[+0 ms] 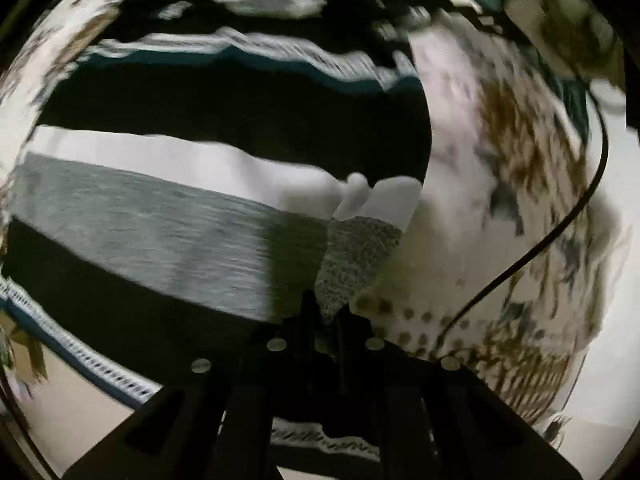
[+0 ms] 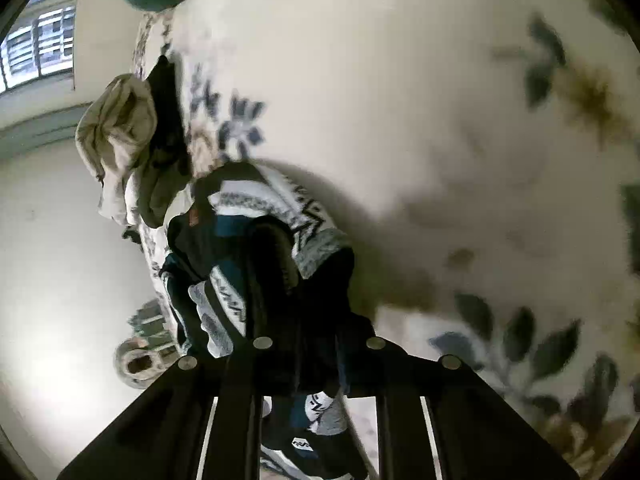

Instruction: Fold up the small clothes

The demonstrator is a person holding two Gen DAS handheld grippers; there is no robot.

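On one floral sheet (image 2: 400,80), two grippers (image 1: 324,320) (image 2: 316,320) pinch one striped garment (image 1: 160,220).

We count one striped garment (image 1: 168,216), banded in black, white, grey and teal, seen in both views. We count one floral bedsheet (image 2: 400,100) under it, white with dark leaves and brownish blooms. We see one heap of beige and dark clothes (image 2: 120,140) at the sheet's edge, too bunched to count singly. We count one black cable (image 1: 568,216), one window (image 2: 40,48), one round container (image 2: 136,364) on the floor, and two grippers: the left gripper (image 1: 324,320) and the right gripper (image 2: 316,320).
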